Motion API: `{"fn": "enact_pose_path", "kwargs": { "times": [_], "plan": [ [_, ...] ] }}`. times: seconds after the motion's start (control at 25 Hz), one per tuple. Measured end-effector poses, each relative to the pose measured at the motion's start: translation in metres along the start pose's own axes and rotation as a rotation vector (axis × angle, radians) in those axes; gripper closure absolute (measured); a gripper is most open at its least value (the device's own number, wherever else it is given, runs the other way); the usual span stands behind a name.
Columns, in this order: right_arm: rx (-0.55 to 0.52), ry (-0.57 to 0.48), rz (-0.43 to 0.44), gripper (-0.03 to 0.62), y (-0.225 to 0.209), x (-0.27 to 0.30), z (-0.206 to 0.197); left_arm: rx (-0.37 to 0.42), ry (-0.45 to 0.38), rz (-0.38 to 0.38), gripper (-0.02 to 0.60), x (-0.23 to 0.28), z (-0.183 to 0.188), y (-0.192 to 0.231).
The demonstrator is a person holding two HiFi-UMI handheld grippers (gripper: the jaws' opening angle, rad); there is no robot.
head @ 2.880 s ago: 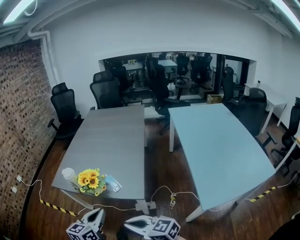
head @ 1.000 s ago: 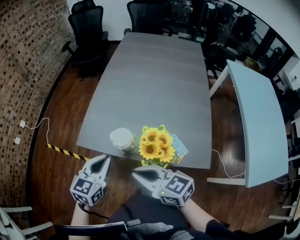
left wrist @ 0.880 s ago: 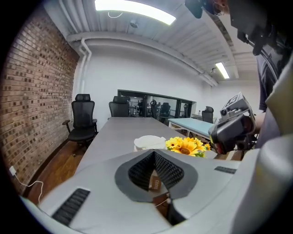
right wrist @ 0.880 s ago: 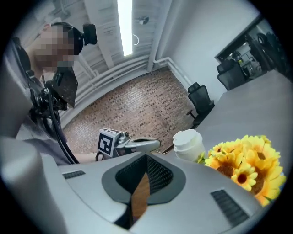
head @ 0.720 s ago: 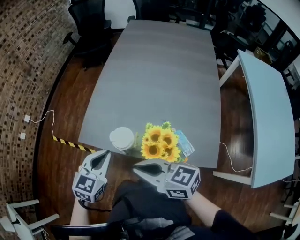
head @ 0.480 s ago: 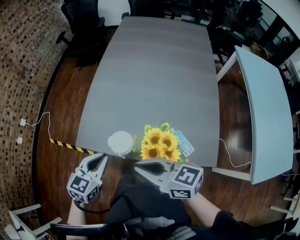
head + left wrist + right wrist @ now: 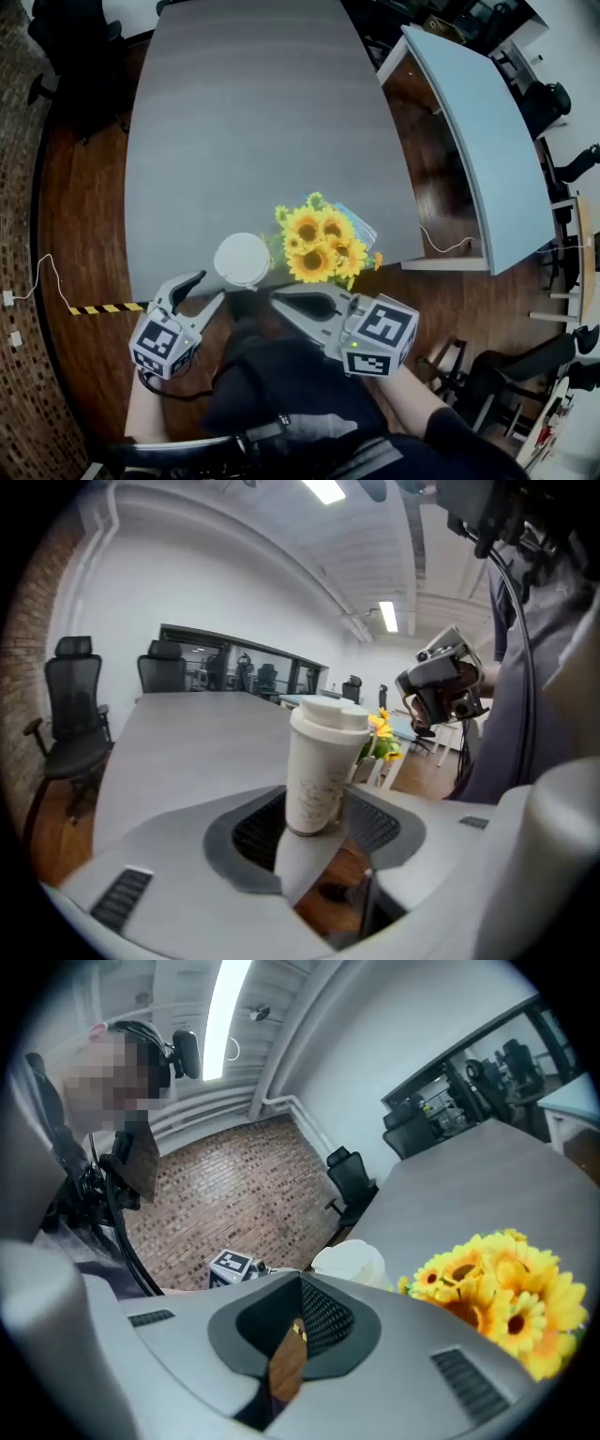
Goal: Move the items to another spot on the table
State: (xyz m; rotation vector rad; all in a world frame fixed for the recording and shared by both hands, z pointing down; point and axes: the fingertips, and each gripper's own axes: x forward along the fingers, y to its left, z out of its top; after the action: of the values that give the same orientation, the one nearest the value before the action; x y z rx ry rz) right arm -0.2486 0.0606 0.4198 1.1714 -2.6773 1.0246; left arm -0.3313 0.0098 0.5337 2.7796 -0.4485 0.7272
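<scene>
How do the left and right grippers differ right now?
The left gripper has jaws apart, just opening, aimed at the white cup, nothing gripped; the right gripper has jaws shut and empty. The right sits nearer the sunflowers. Both hover off the near edge of the table.

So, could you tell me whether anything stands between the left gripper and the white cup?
Nothing visible. The left gripper has just been opening its jaws, empty, with the white cup straight ahead; the sunflowers stand aside.

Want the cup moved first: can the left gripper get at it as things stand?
Probably yes. The left gripper has just been opening its jaws, nothing between them; the cup stands straight ahead at the table edge, the sunflowers off to one side.
</scene>
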Motion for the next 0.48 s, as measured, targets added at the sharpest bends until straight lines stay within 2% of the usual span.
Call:
{"fn": "enact_pose_path", "kwargs": {
  "times": [0.04,0.08,0.16,0.36,0.48],
  "plan": [
    [0.014,-0.008,-0.038,0.611,0.0,-0.003,-0.003,0.032,0.016,-0.06,0.314,0.006,-0.004,-0.005],
    [0.025,-0.014,-0.071,0.611,-0.001,-0.005,-0.007,0.067,0.031,-0.106,0.276,0.012,-0.007,-0.009],
    [0.041,-0.021,-0.119,0.611,0.002,-0.009,-0.016,0.117,0.044,-0.15,0.229,0.022,-0.011,-0.009],
    [0.032,-0.036,-0.205,0.611,0.014,-0.022,-0.032,0.19,0.035,-0.202,0.109,0.046,-0.009,0.003],
    [0.043,-0.067,-0.267,0.611,0.013,-0.036,-0.035,0.269,0.056,-0.26,0.089,0.061,-0.005,-0.002]
  ]
}}
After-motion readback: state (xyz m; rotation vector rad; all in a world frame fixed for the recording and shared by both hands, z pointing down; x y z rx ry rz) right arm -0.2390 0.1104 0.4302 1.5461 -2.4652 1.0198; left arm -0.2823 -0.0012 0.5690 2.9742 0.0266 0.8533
